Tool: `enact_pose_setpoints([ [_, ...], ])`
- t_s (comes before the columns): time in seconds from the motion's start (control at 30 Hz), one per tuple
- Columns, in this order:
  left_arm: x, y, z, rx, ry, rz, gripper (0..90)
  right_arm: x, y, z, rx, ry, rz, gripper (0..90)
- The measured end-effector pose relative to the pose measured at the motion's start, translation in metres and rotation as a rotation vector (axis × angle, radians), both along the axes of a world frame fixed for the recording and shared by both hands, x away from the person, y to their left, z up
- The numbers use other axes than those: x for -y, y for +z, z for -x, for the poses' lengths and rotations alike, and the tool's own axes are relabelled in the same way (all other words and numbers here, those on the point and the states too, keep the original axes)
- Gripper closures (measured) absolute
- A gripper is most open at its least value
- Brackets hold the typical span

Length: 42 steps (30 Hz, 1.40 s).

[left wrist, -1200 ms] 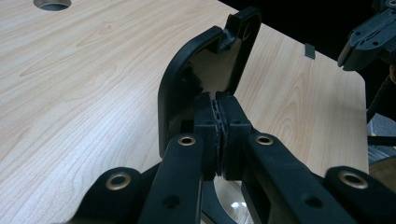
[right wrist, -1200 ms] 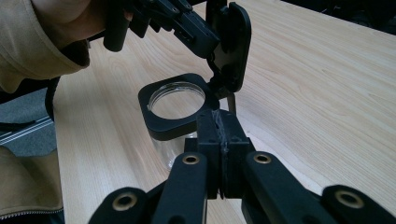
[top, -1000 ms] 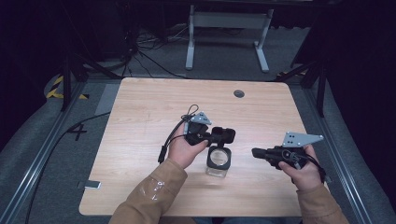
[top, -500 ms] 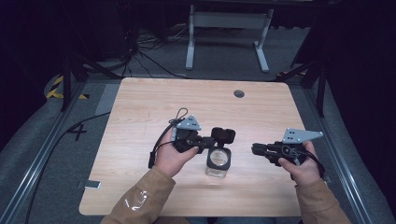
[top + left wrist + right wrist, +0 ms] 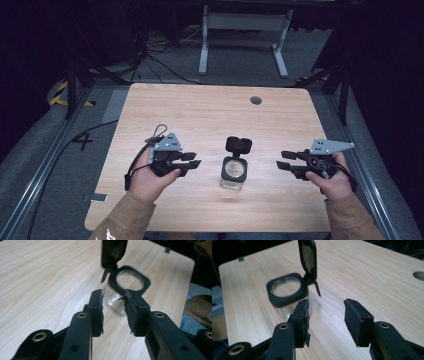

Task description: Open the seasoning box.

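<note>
Clear jar [image 5: 234, 176] w/ lid [image 5: 238, 145] flipped up, apparently opened. Left gripper [image 5: 192, 163] & right gripper [image 5: 283, 165] both apart, holding nothing; closing or filling left.

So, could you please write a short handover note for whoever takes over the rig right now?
Left tongs: open, holding nothing, on the left side of the jar.
Right tongs: open, holding nothing, on the right side of it.
Clear square jar with black rim: upright near the middle of the light wooden table, its black hinged lid flipped up.
Done: jar is open.
Left: whatever follows; nothing is gripped.
</note>
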<state>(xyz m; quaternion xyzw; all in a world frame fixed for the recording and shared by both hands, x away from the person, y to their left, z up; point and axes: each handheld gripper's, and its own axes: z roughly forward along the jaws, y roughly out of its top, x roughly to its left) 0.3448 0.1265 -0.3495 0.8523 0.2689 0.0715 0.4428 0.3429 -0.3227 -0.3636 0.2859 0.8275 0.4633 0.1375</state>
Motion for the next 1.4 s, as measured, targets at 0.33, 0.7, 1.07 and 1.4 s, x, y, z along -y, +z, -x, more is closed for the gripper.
enact_pose_setpoints([
  [0.33,-0.055,-0.025,0.007,-0.005,0.15,-0.131,58.8,0.038,-0.014,0.009,-0.045,-0.124,0.095,41.3],
  [0.7,-0.093,-0.07,0.01,-0.084,0.23,-0.178,46.0,0.065,-0.042,0.012,-0.087,-0.219,0.125,34.3],
  [1.07,-0.107,-0.093,0.0,-0.121,0.26,-0.214,33.8,0.065,-0.075,0.01,-0.125,-0.252,0.162,29.1],
  [1.4,-0.106,-0.105,-0.003,-0.159,0.286,-0.199,33.4,0.061,-0.091,0.009,-0.118,-0.263,0.187,28.4],
])
